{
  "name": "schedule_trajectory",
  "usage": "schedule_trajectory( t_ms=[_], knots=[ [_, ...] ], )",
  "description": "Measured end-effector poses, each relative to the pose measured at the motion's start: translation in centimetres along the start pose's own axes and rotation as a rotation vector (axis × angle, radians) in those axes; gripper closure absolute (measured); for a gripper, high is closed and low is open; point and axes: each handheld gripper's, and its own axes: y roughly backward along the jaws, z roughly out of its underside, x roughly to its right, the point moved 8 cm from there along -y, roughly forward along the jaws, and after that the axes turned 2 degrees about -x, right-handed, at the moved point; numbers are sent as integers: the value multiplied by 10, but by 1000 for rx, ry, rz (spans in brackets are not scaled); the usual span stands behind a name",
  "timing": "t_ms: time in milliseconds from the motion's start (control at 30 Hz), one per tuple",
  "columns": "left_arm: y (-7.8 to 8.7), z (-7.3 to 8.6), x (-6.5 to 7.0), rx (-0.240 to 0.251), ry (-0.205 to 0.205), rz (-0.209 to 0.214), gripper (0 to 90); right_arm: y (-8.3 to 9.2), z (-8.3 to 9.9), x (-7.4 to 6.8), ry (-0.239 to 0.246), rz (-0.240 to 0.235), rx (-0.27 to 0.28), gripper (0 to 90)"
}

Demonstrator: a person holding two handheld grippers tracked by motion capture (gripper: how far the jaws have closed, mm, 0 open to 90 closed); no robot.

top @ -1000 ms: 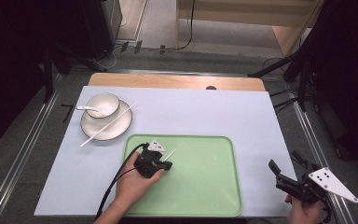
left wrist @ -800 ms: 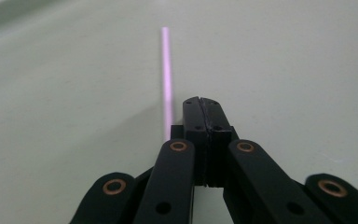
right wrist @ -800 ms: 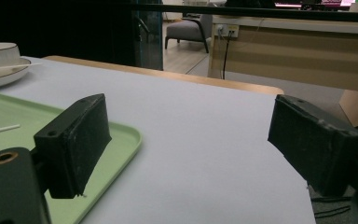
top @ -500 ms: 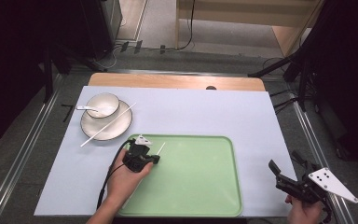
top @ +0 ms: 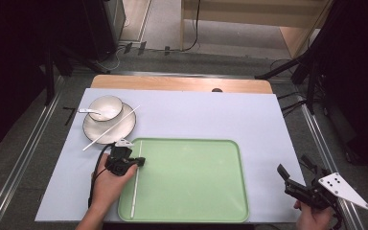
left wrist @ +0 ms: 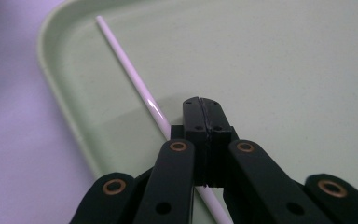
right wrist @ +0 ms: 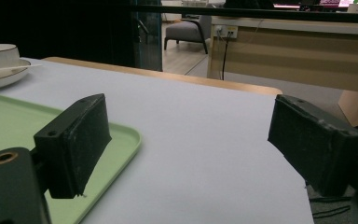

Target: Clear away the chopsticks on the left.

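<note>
I see a wooden table (top: 182, 84) covered almost wholly by a pale lavender mat (top: 211, 115), with bare wood showing only along the 12 o'clock edge. On the mat, a round-cornered light green plastic tray (top: 191, 182) sits toward 6 o'clock. A white round plate with a dark rim (top: 124, 129) rests on the mat near 10 o'clock, just beyond the tray's far left corner.

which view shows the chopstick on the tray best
The high view: the chopstick lies full length along the green tray's left edge. The left gripper view shows part of it passing under the shut left gripper.
</note>
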Motion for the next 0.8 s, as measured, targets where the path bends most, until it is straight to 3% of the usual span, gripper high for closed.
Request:
schedule_trajectory(
  t_ms=[167,300,600,800],
  knots=[
    [5,3,-8,5,15,-1,900,0,0,0,-2,-1,0,129],
    [5,3,-6,1,-5,-8,900,-1,0,0,-2,-2,-1,129],
    [16,10,1,-12,-58,37,900,-1,0,1,-2,1,-1,129],
    [27,5,-6,34,-30,51,862,-2,1,0,-4,0,-3,129]
  ],
)
